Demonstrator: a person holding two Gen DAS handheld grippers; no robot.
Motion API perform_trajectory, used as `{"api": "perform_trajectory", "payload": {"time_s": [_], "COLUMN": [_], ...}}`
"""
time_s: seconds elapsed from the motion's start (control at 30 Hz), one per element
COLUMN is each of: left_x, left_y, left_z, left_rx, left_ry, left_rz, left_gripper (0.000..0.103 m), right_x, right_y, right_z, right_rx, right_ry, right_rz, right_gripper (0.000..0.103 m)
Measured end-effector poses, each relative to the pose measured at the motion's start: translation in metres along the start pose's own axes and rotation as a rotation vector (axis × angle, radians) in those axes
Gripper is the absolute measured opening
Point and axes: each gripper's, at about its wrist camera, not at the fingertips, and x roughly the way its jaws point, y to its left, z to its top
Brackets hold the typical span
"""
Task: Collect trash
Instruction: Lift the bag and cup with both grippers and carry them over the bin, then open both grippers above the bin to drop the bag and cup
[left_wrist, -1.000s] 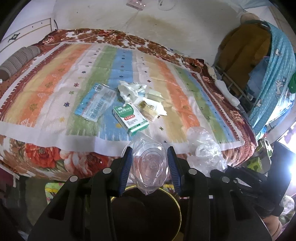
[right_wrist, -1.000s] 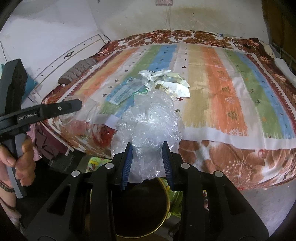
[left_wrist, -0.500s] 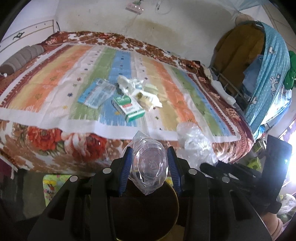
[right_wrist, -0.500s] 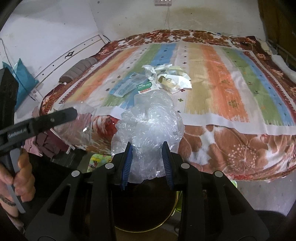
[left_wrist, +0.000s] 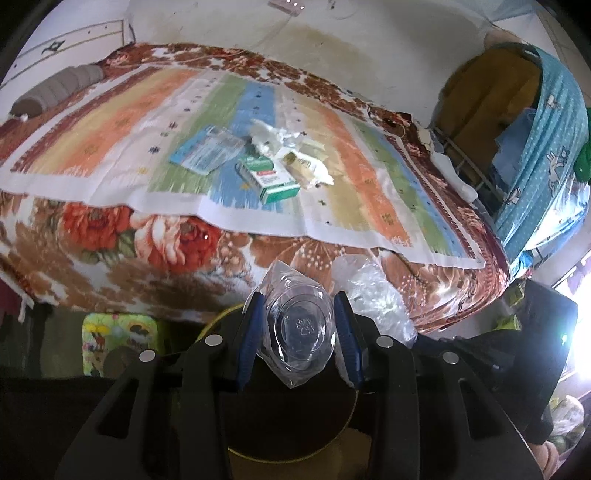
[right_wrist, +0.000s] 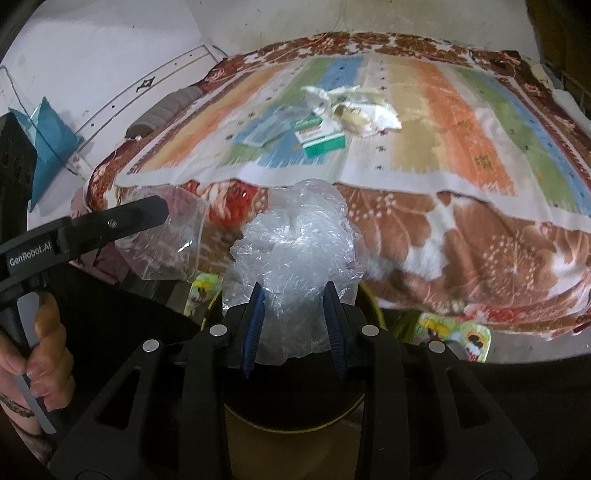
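My left gripper (left_wrist: 297, 325) is shut on a clear plastic cup (left_wrist: 299, 325) and holds it over a dark round bin with a gold rim (left_wrist: 291, 421). My right gripper (right_wrist: 293, 325) is shut on a crumpled clear plastic bag (right_wrist: 295, 254) above the same bin (right_wrist: 291, 406). The cup (right_wrist: 166, 240) and the left gripper also show in the right wrist view at the left. More trash lies on the bed: a green and white box (left_wrist: 269, 177), a blue packet (left_wrist: 207, 151), and crumpled white paper (left_wrist: 273, 136).
The bed with a striped cloth (left_wrist: 369, 177) and floral blanket (left_wrist: 129, 236) fills the view beyond the bin. A rolled grey towel (left_wrist: 55, 88) lies at its far left. A blue patterned cloth (left_wrist: 546, 147) hangs at the right. A colourful mat (left_wrist: 110, 332) lies by the bin.
Both grippers have drawn back from the bed and lowered towards the bin, each still holding its piece. The bed's trash now looks farther away.
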Motion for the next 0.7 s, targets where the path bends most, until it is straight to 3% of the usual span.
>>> {"api": "perform_trajectory", "payload": {"time_s": [0.17, 0.7], "left_x": [0.004, 0.035], "left_y": [0.002, 0.002], "left_z": [-0.009, -0.029], "left_rx": [-0.028, -0.029], "left_ry": [0.015, 0.163], "left_rz": [0.015, 0.103], "left_gripper": [0.038, 0.038], "right_x": [0.01, 0.036], "right_y": [0.006, 0.006], "right_z": [-0.016, -0.036], "right_rx": [0.003, 0.058], "right_ry": [0.054, 0.159], "right_rz": [0.02, 0.002], "right_gripper": [0.03, 0.032]}}
